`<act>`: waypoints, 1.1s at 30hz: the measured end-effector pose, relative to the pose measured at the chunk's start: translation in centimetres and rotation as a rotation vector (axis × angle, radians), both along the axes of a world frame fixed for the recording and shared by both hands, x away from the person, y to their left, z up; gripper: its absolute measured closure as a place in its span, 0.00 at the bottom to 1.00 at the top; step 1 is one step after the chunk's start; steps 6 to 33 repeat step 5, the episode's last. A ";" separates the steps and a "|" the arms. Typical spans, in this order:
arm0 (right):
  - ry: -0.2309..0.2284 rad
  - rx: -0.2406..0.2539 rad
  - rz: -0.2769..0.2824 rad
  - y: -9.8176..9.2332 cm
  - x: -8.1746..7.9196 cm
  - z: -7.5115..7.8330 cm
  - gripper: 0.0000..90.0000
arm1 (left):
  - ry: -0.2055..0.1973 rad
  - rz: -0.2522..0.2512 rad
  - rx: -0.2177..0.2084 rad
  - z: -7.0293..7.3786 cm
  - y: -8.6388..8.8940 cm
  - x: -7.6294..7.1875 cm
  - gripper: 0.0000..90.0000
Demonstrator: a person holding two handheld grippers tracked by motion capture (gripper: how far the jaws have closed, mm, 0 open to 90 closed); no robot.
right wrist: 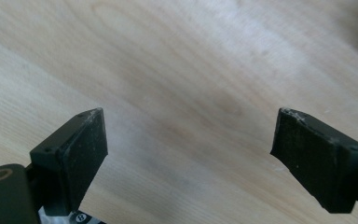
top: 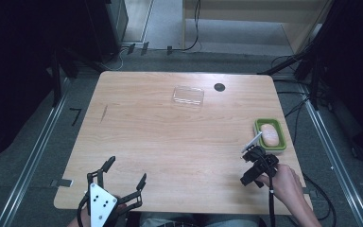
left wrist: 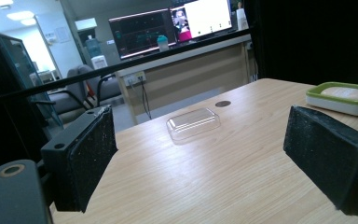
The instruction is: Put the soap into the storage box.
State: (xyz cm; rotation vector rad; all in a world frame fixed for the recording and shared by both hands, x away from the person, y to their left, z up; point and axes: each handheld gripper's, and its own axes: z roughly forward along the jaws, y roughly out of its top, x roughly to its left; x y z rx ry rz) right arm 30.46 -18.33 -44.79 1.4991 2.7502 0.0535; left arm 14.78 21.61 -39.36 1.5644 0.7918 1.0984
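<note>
While both jaws gape, the left hand-held gripper [top: 126,171] hovers level.

Two black hand-held tools with jointed metal frames. The left tool [top: 125,175] carries a grey three-cornered plate [top: 99,203] with small dark holes. The right tool [top: 254,161], held by a bare hand [top: 283,182], trails a black cable [top: 271,208]. Its jaws end in flat, black, grainy pads [right wrist: 86,144] with scuffed corners.

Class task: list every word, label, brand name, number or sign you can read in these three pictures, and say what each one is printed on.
None can be read.
Monitors behind the table in the left gripper view: bright screen content, too small and blurred to read.
Soap dish, clear plastic lid, wooden table: no print visible.
</note>
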 end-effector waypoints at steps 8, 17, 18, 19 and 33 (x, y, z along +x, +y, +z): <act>0.025 -0.008 0.029 0.5 -0.5 -0.8 0.11 | -0.002 0.001 0.003 0.0 0.0 0.0 0.11; 0.025 -0.008 0.029 0.5 -0.5 -0.8 0.11 | -0.002 0.001 0.003 0.0 0.0 0.0 0.11; 0.025 -0.008 0.029 0.5 -0.5 -0.8 0.11 | -0.002 0.001 0.003 0.0 0.0 0.0 0.11; 0.025 -0.008 0.029 0.5 -0.5 -0.8 0.11 | -0.002 0.001 0.003 0.0 0.0 0.0 0.11; 0.025 -0.008 0.029 0.5 -0.5 -0.8 0.11 | -0.002 0.001 0.003 0.0 0.0 0.0 0.11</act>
